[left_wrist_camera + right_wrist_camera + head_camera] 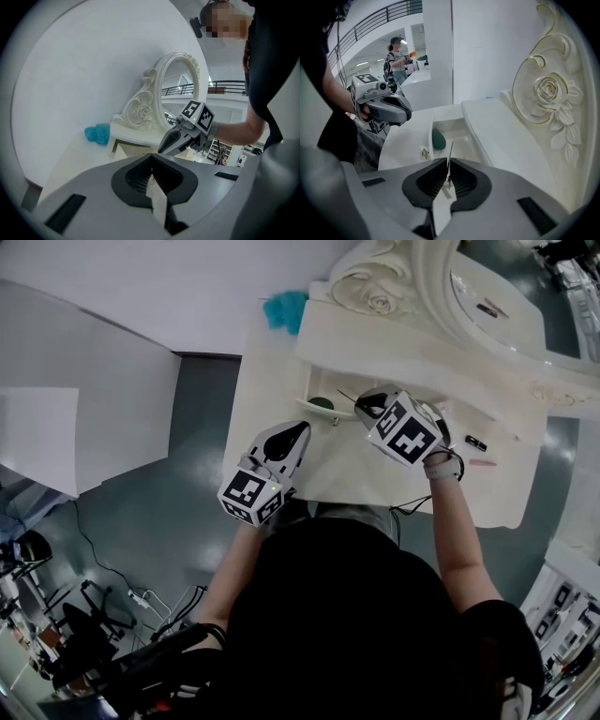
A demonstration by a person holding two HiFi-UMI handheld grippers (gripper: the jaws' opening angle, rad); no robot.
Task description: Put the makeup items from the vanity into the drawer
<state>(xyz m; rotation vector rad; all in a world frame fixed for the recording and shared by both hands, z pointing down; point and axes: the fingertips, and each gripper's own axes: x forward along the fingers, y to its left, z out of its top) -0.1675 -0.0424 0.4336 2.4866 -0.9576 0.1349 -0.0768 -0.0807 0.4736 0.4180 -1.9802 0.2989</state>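
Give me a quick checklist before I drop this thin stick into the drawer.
1. Drawer open: ok.
2. Right gripper shut on thin stick: ok.
3. Stick points into drawer: ok.
4. Green sponge lies beside stick's path, apart: ok.
5. Left gripper shut, empty, outside drawer: ok.
6. Vanity top cleared: not ok; black item and pink item lie there.

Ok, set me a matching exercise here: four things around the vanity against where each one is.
1 green sponge
2 thin stick
3 teal object
4 small black item

A on the vanity top, right of the right hand-held gripper
B in the open drawer
C beside the mirror base
D between the right hand-held gripper's jaws

Pairs: 1-B, 2-D, 3-C, 4-A
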